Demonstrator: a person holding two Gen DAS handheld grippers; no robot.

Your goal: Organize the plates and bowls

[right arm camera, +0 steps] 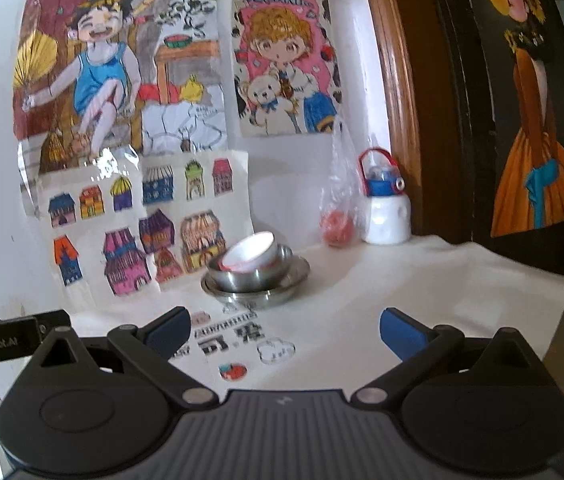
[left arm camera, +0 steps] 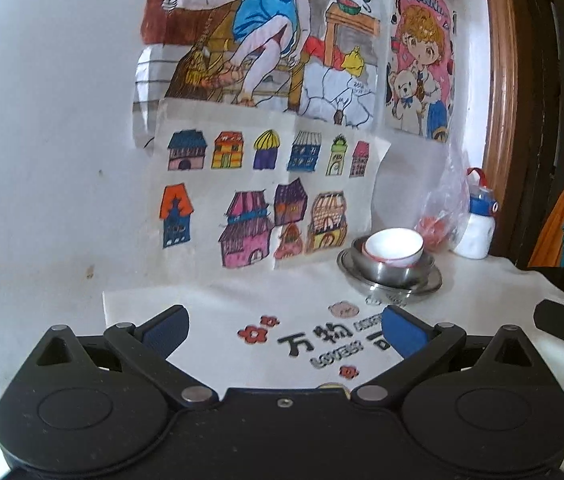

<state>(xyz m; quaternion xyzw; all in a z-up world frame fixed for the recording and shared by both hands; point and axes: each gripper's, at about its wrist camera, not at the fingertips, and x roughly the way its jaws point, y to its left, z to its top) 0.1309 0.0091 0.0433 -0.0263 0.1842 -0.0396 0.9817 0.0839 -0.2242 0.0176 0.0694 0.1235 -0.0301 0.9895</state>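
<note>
A white bowl with a red rim (left arm camera: 393, 247) (right arm camera: 249, 255) sits tilted inside a steel bowl (left arm camera: 387, 272) (right arm camera: 242, 278), which rests on a steel plate (left arm camera: 425, 284) (right arm camera: 293, 276) at the back of the white-clothed table, near the wall. My left gripper (left arm camera: 285, 334) is open, empty, and well short of the stack, which lies ahead to its right. My right gripper (right arm camera: 285, 334) is also open and empty, with the stack ahead and slightly to its left. Part of the right gripper shows at the right edge of the left wrist view.
A white bottle with a blue lid (left arm camera: 477, 224) (right arm camera: 385, 208) and a clear plastic bag holding something red (left arm camera: 439, 220) (right arm camera: 337, 216) stand behind the stack by a wooden door frame (right arm camera: 397, 100). Drawings cover the wall (left arm camera: 262, 180). The cloth (right arm camera: 361, 300) bears printed characters.
</note>
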